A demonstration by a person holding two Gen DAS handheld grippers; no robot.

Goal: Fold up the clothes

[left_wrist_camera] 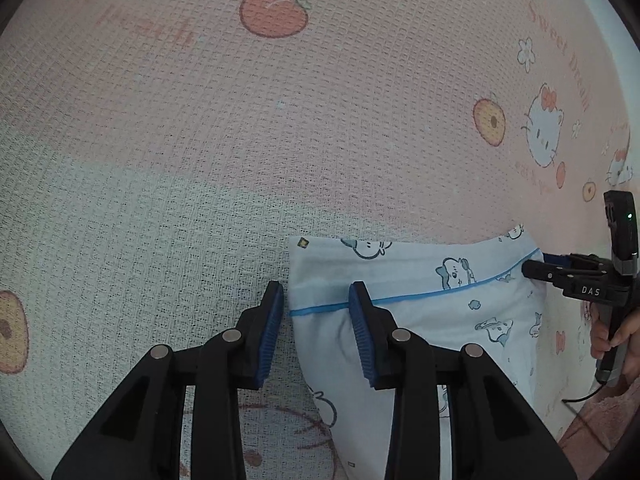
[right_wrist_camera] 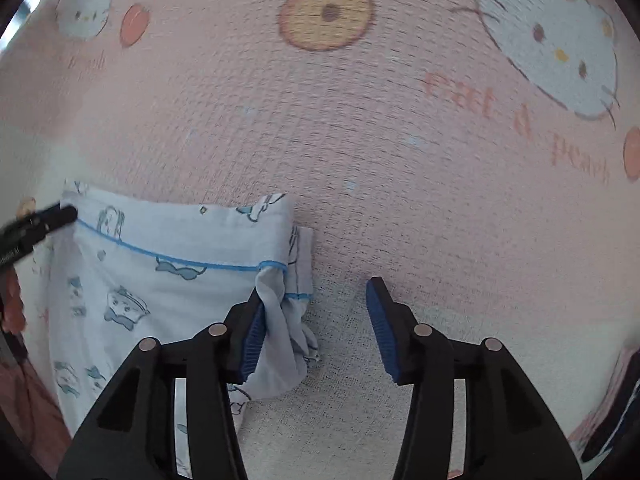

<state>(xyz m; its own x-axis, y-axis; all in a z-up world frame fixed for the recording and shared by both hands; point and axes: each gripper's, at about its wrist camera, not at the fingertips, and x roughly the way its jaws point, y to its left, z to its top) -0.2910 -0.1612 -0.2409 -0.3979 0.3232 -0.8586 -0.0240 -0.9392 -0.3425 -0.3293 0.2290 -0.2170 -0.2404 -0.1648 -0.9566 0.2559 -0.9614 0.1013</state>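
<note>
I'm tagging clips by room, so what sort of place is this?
Probably a home bedroom: a pink waffle-weave sheet with cartoon cats and peaches covers the whole surface like a bed, and light blue printed pajamas lie on it.

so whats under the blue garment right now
The light blue garment lies on a pink cartoon-print blanket, which shows all around it. It is folded over itself, so lower layers peek out at the right edge. Anything else beneath is covered.
</note>
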